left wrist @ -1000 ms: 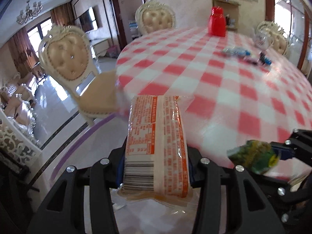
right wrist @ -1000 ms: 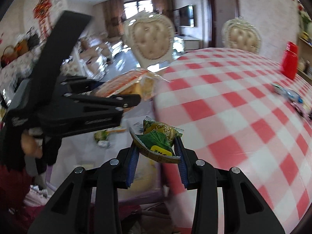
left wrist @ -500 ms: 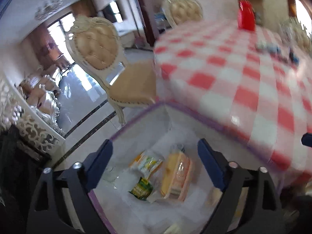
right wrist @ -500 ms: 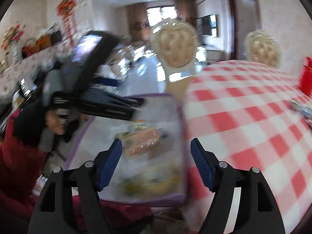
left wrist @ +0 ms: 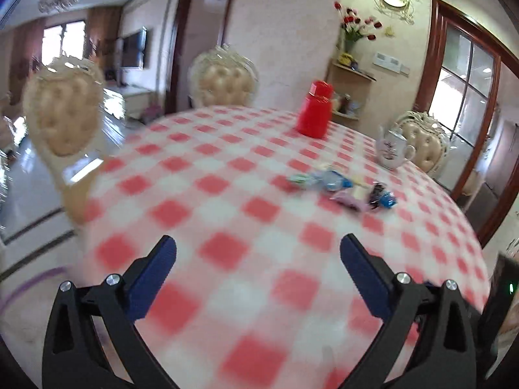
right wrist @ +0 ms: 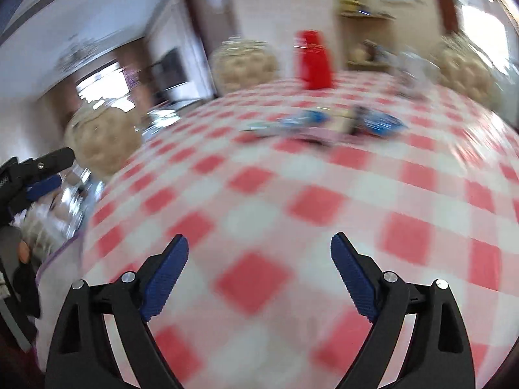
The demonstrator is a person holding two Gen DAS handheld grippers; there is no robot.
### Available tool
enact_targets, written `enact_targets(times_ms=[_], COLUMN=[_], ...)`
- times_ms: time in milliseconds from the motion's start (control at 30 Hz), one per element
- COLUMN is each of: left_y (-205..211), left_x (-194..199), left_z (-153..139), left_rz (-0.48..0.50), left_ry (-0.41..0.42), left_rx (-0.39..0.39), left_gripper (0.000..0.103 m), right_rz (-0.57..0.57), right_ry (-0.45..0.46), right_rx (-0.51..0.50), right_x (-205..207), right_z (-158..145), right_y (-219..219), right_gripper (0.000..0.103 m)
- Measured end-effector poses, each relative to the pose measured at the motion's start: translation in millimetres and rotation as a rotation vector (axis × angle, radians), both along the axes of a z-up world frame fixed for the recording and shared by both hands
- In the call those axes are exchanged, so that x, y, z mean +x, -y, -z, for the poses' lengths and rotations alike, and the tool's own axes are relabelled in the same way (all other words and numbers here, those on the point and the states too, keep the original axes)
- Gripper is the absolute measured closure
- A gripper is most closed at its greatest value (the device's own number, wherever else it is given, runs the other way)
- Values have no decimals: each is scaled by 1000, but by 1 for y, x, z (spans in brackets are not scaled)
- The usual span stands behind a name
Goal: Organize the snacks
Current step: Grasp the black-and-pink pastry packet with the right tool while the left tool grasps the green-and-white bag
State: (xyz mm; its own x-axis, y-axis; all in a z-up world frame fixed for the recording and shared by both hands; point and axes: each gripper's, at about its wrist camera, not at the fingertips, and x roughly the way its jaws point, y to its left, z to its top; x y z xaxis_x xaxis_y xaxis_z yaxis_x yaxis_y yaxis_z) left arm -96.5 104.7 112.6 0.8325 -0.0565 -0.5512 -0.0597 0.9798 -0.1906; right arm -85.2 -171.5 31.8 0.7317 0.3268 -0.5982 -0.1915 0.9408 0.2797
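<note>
A: Left tongs over near part of tabletop, red-and-white check cloth. Jaws spreading, wide apart, nothing between the blue pads.

B: Right tongs same: opening, wide, empty, checked cloth below. Left tongs also glimpsed at left edge of right view, beside a person's hand.

A: Snacks?

B: Small cluster of wrapped packets lying flat on far right part of tabletop, well apart from both tongs. Short of red jar, left of and nearer than white teapot.

A: Long axis?

B: Cluster as a whole strung left to right across left view, right end slightly nearer. Green-white packet at left end, blue packet next, pale pink packet in front, dark-and-blue packet at right end. Ends and headings of single packets too blurred to call.

A: Right view?

B: Same row, smeared sideways by blur; blue wrappers most readable. Print illegible.

A: Surroundings?

B: Cream tufted chairs round the tabletop, red flowers in vase on wall shelf behind jar.
</note>
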Motion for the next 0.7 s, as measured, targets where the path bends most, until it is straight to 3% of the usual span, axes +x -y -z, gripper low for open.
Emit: enact_targets(times_ms=[200,367,467,567,633,700], left_y=[66,81,83,78,68,53], left_x=[113,174,191,197,199,196], left_z=[37,59,66,72,71,68], left_rz=[-44,-171,-219,-205,-209,-289], left_ry=[-65,-86,-51,-18,-15,25], left_rx=[-71,-238,-274,-268,-277,-289], left_gripper=[2,2,2,2,2,2], right_rz=[199,278,303,255,232,190], right_ry=[-100,-115,-94,-105,-94,-51], right_rx=[95,145,36,-64,-19,16], right_x=[68,128,157,194,211,221], right_z=[14,18,18,23,20,10], right_y=[84,111,113,107,106,92], right_gripper=[16,16,16,16,16,16])
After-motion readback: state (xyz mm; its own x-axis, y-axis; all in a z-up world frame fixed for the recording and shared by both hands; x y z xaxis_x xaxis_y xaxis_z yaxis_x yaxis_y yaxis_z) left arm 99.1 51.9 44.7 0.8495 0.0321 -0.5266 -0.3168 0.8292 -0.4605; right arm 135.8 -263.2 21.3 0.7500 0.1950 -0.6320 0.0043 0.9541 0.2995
